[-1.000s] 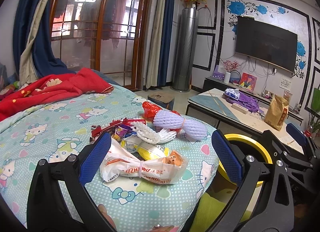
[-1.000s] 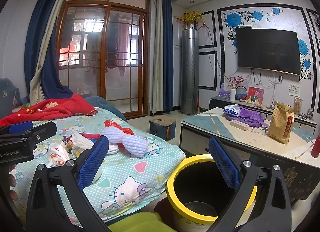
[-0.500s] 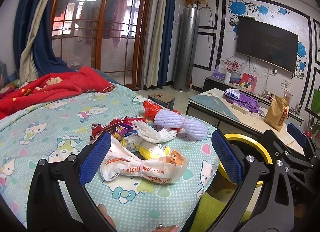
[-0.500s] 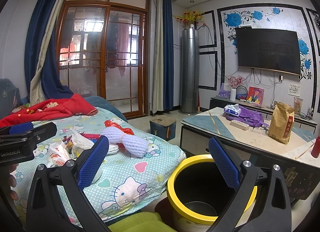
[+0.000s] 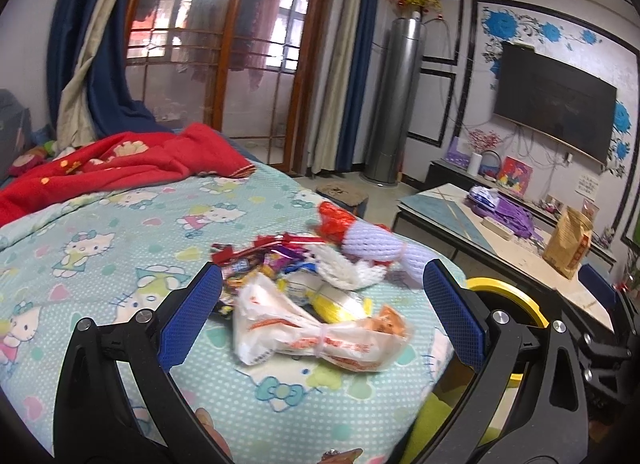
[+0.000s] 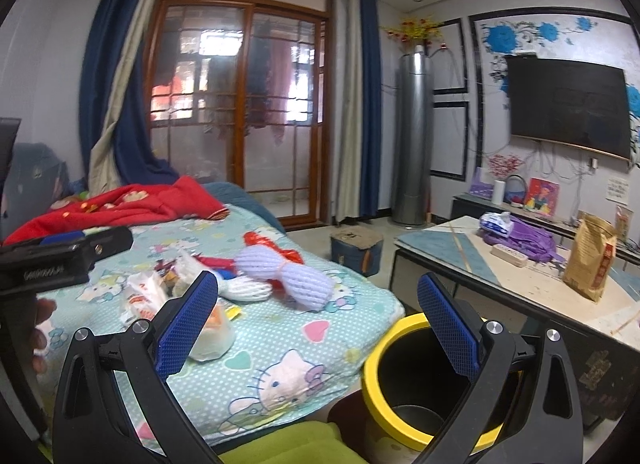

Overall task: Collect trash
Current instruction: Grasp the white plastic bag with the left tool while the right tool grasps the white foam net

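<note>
A pile of trash lies on the Hello Kitty bedsheet point(image 5: 120, 248): a tied white and orange plastic bag point(image 5: 320, 338), a yellow wrapper point(image 5: 340, 304), white foam fruit nets point(image 5: 348, 268), a lilac foam net point(image 5: 384, 242) with red plastic, and coloured candy wrappers point(image 5: 260, 258). My left gripper point(image 5: 322, 320) is open, its fingers either side of the white bag, just short of it. My right gripper point(image 6: 318, 324) is open and empty, over the bed corner beside the yellow-rimmed bin point(image 6: 404, 328). The lilac net point(image 6: 288, 274) and the white bag point(image 6: 144, 296) also show in the right wrist view.
A red blanket point(image 5: 120, 160) lies at the back of the bed. A low table point(image 6: 520, 284) with a brown paper bag point(image 6: 592, 260) and purple items stands right of the bin. A cardboard box point(image 6: 356, 248) sits on the floor. A green cushion point(image 6: 288, 444) lies below.
My left gripper has moved forward toward the trash pile; the white bag now sits between its fingers. The right gripper has shifted slightly left and forward.
</note>
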Action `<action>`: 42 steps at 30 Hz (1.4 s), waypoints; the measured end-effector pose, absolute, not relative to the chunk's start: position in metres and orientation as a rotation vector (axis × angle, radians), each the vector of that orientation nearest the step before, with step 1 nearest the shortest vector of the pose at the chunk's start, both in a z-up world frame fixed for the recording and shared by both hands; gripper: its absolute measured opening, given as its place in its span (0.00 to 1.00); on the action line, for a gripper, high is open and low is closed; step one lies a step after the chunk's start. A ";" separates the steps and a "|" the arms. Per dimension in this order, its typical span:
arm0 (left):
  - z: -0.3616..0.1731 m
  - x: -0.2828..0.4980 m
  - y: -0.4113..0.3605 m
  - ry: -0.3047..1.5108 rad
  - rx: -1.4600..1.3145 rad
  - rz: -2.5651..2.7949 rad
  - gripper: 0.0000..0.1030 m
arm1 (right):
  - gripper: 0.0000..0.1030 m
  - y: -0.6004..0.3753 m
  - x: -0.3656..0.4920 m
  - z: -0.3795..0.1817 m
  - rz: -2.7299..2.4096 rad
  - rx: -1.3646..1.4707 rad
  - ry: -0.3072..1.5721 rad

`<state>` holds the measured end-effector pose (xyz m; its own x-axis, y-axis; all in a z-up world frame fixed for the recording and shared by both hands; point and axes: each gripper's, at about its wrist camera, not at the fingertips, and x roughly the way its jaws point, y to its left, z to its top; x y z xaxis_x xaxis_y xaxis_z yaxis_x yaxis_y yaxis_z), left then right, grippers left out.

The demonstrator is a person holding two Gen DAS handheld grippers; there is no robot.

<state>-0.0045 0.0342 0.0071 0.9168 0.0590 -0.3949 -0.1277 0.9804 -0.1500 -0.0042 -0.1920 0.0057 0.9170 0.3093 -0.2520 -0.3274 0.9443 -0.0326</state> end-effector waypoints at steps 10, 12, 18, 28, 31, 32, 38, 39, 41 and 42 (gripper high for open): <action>0.003 -0.001 0.077 0.429 -0.247 0.186 0.90 | 0.94 -0.166 0.018 0.005 0.428 -0.123 0.315; 0.001 0.000 0.085 0.437 -0.260 0.199 0.90 | 0.94 -0.159 0.025 0.006 0.438 -0.134 0.321; -0.012 0.007 0.105 0.486 -0.306 0.205 0.90 | 0.94 -0.147 0.049 0.008 0.453 -0.143 0.330; -0.044 0.041 0.107 0.634 -0.379 0.106 0.90 | 0.94 -0.140 0.114 -0.008 0.392 -0.175 0.449; -0.055 0.050 0.105 0.688 -0.397 0.094 0.90 | 0.94 -0.140 0.136 -0.018 0.374 -0.187 0.495; -0.059 0.052 0.105 0.705 -0.406 0.092 0.90 | 0.94 -0.141 0.142 -0.021 0.370 -0.190 0.505; -0.073 0.056 0.107 0.759 -0.465 0.083 0.90 | 0.94 -0.135 0.177 -0.041 0.362 -0.232 0.580; -0.075 0.055 0.107 0.765 -0.474 0.077 0.90 | 0.94 -0.135 0.181 -0.044 0.359 -0.232 0.583; -0.077 0.055 0.106 0.772 -0.482 0.070 0.88 | 0.94 -0.133 0.188 -0.049 0.357 -0.236 0.595; -0.077 0.054 0.105 0.777 -0.485 0.065 0.87 | 0.94 -0.133 0.192 -0.052 0.358 -0.238 0.606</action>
<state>0.0545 0.1054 -0.0774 0.7167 -0.1190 -0.6871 -0.2321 0.8884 -0.3961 0.1918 -0.1325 -0.0520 0.7639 0.2568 -0.5920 -0.3943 0.9120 -0.1133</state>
